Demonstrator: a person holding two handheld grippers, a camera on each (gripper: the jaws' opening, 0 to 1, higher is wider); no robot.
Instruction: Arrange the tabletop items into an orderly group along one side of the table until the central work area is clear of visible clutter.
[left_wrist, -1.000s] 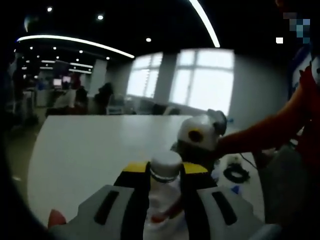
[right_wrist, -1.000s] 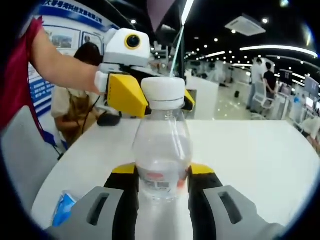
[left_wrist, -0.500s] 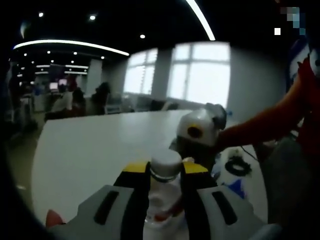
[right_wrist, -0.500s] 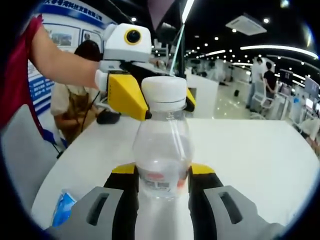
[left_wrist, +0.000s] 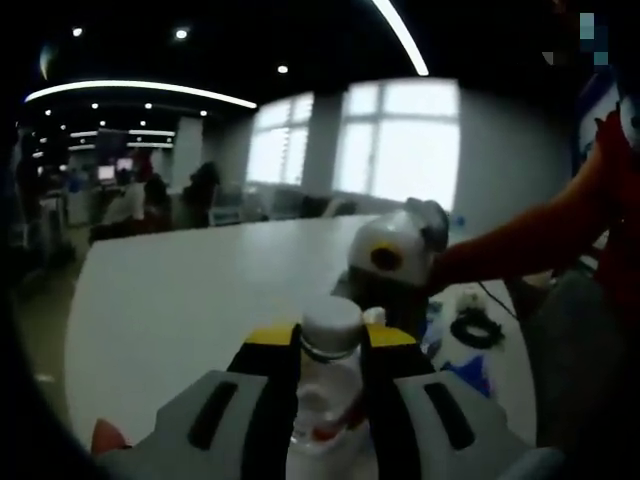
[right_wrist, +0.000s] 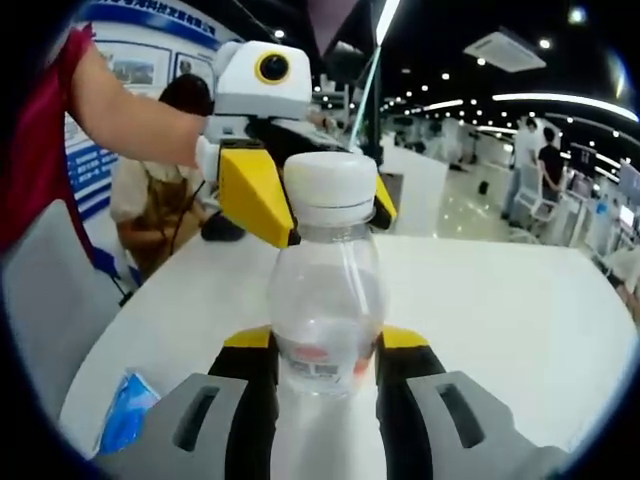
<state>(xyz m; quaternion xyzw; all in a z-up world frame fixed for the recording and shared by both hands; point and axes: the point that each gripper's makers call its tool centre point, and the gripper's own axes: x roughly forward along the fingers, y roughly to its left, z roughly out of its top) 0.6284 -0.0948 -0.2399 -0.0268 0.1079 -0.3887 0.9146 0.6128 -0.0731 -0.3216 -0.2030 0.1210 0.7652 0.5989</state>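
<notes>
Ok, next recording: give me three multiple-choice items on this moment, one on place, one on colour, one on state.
1. Where do the right gripper's fingers sit on the bottle?
A. At its cap
B. At its lower body, by the label
C. Under its base

2. What colour is the bottle cap?
A. White
B. Blue
C. Red

3. What is the left gripper doing?
A. Open above the table
B. Shut on the blue packet
C. Shut on the bottle just under the cap

Key: 1 B, the fingers flank the label. 2 A, the cap shows white in both views. 3 C, its yellow-tipped fingers pinch the neck.

Left view dim, window (left_wrist: 400, 150) glare; right view bright, edges warped.
</notes>
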